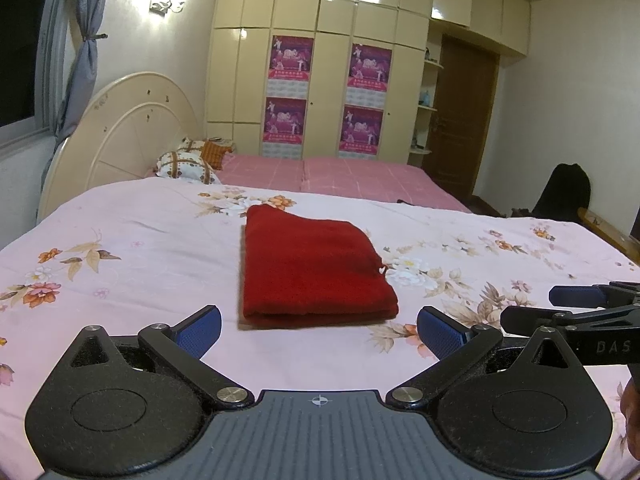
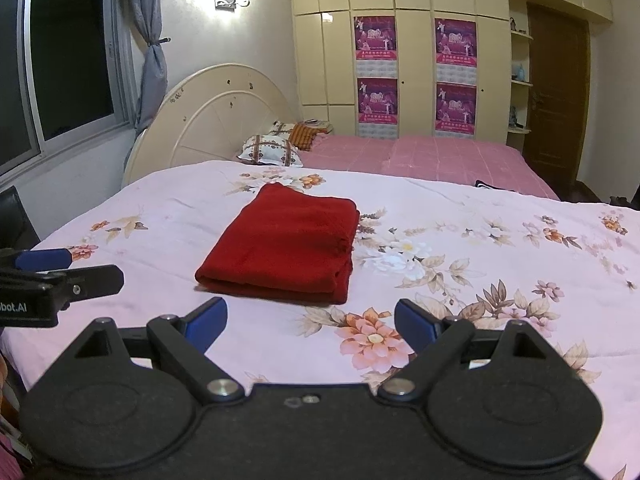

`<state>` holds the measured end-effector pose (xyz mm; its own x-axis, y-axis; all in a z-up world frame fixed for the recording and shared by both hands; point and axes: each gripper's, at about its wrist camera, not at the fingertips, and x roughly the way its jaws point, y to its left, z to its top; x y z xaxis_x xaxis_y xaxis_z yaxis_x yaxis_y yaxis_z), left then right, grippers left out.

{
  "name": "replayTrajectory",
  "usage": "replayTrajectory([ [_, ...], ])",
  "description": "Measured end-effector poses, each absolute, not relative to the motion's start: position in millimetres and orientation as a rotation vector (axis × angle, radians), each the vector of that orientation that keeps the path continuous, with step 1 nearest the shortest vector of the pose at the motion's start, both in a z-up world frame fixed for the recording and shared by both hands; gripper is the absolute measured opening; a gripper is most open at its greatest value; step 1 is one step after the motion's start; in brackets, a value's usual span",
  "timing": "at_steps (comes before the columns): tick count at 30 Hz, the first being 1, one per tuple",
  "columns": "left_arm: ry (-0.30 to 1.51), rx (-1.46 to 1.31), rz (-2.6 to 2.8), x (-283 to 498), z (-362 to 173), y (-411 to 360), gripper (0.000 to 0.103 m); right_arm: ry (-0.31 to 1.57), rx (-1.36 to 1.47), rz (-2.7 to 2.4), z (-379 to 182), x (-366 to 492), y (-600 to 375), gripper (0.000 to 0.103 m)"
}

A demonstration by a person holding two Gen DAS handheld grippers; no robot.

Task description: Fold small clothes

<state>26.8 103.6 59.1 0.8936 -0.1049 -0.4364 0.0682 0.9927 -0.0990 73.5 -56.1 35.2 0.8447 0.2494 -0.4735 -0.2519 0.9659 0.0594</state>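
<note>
A red cloth (image 1: 316, 270) lies folded into a neat rectangle on the bed (image 1: 140, 248), which is covered by a pale pink sheet printed with flowers. In the left wrist view the cloth sits at 12 o'clock just ahead of the left tongs (image 1: 318, 332), its folded edge facing the camera. The left tongs are spread wide, the blue pads far apart, with nothing between them; they hang over bare sheet, close to the cloth's near edge without touching it.

In the right wrist view the cloth (image 2: 282, 242) lies toward 11 o'clock from the right tongs (image 2: 310, 322), which are likewise spread wide and hold nothing, over a large printed flower.

Each pair of tongs shows at the edge of the other's view: the right at 3 o'clock in the left view, the left at 9 o'clock in the right view.

Beyond, at 12 o'clock, are pillows (image 1: 188, 164), a rounded headboard (image 1: 132, 136) and a cream wardrobe (image 1: 320, 60) carrying four purple posters (image 1: 290, 58).
</note>
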Motion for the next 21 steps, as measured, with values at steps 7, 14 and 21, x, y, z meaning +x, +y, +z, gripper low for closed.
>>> replayTrajectory([
  [7,0.454,-0.084,-0.093,27.1,59.3,104.0,0.103,0.498,-0.004,0.265,35.5,73.3,-57.1,0.09],
  [14,0.458,-0.086,-0.094,28.9,59.6,102.7,0.103,0.497,-0.004,0.264,35.5,73.2,-57.4,0.09],
  [21,0.458,-0.086,-0.088,29.6,60.1,100.9,0.103,0.498,-0.003,0.265,35.6,73.8,-57.6,0.09],
])
